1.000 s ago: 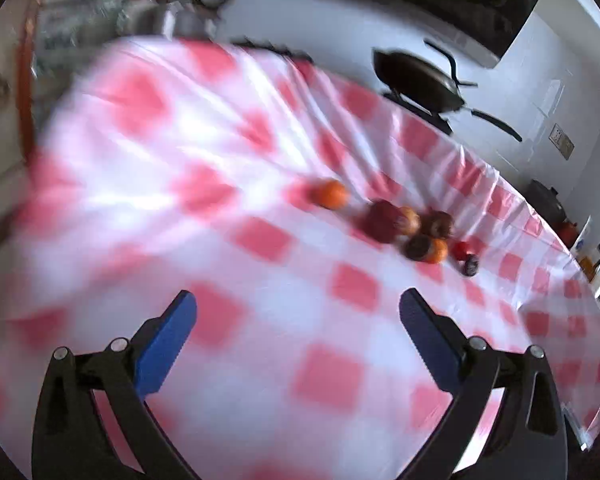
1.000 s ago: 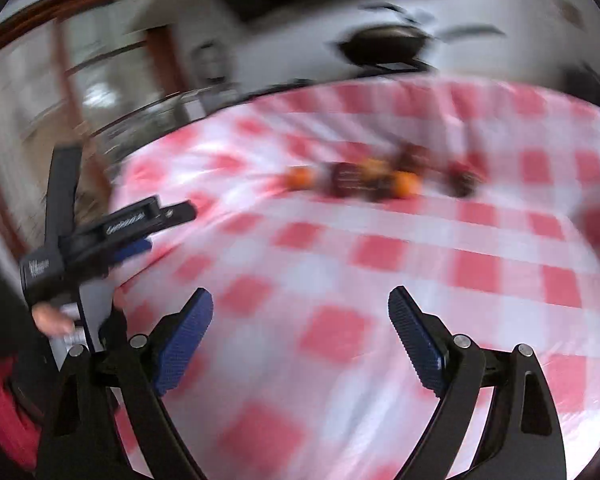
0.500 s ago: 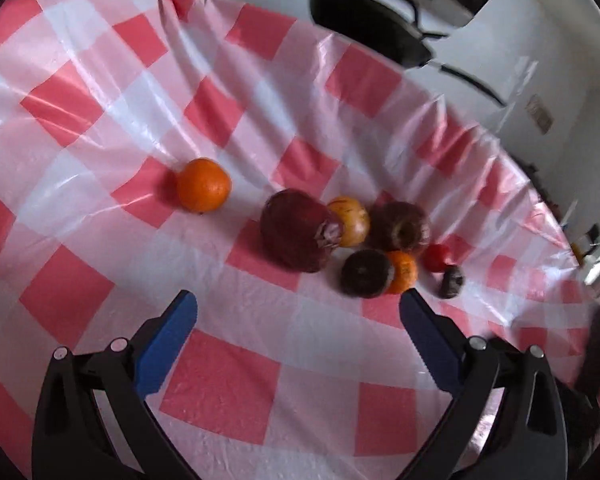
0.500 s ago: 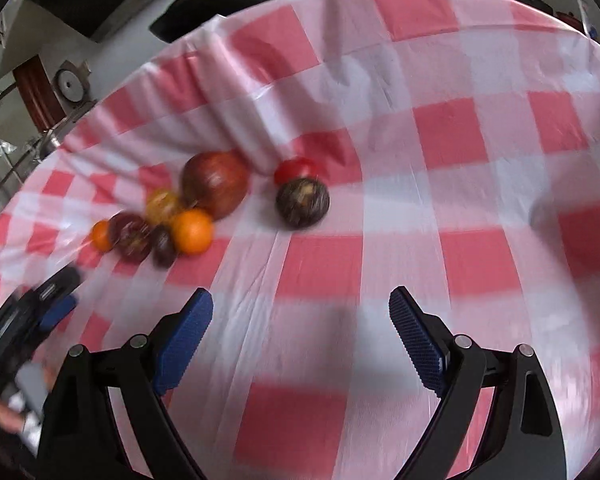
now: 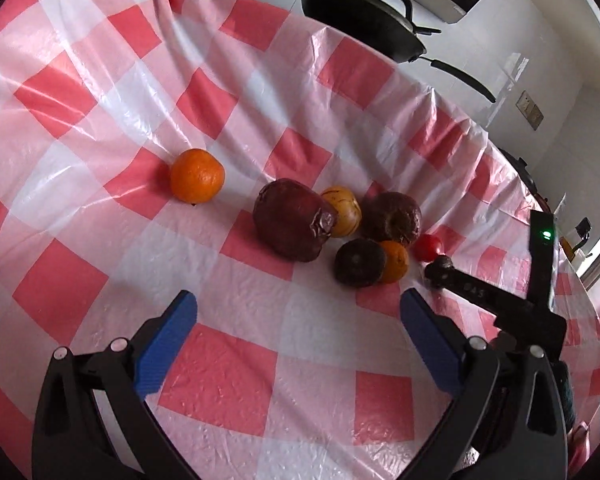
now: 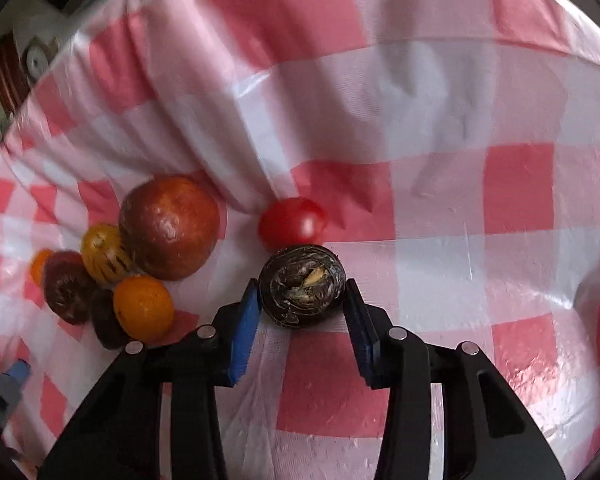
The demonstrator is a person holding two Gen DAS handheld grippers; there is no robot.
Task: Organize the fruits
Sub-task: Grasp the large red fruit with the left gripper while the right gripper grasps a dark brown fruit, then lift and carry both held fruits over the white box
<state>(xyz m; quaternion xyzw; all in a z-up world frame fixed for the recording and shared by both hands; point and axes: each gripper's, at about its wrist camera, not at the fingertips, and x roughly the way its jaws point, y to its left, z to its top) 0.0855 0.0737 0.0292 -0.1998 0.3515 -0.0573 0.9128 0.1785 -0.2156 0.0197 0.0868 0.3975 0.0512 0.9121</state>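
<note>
Several fruits lie on a red-and-white checked tablecloth (image 5: 80, 280). In the left wrist view an orange (image 5: 198, 176) sits apart at the left. To its right cluster a big dark red fruit (image 5: 292, 224), a yellow fruit (image 5: 342, 210) and a small red tomato (image 5: 428, 246). My left gripper (image 5: 296, 296) hangs open in front of them, holding nothing. My right gripper (image 6: 301, 287) is closing, and its blue pads press both sides of a dark wrinkled fruit (image 6: 302, 284) just in front of the tomato (image 6: 292, 224). That gripper's tip (image 5: 440, 270) shows beside the tomato.
A black pan (image 5: 360, 20) sits on the white counter beyond the table's far edge. In the right wrist view a large red-brown fruit (image 6: 170, 226), a striped yellow fruit (image 6: 102, 258) and a small orange (image 6: 144, 308) lie to the left of the gripper. The cloth is wrinkled behind the tomato.
My right gripper came forward to the dark wrinkled fruit and its wide-open jaws closed onto it. It now shows in the left wrist view. The left gripper has stayed still over the last half second.
</note>
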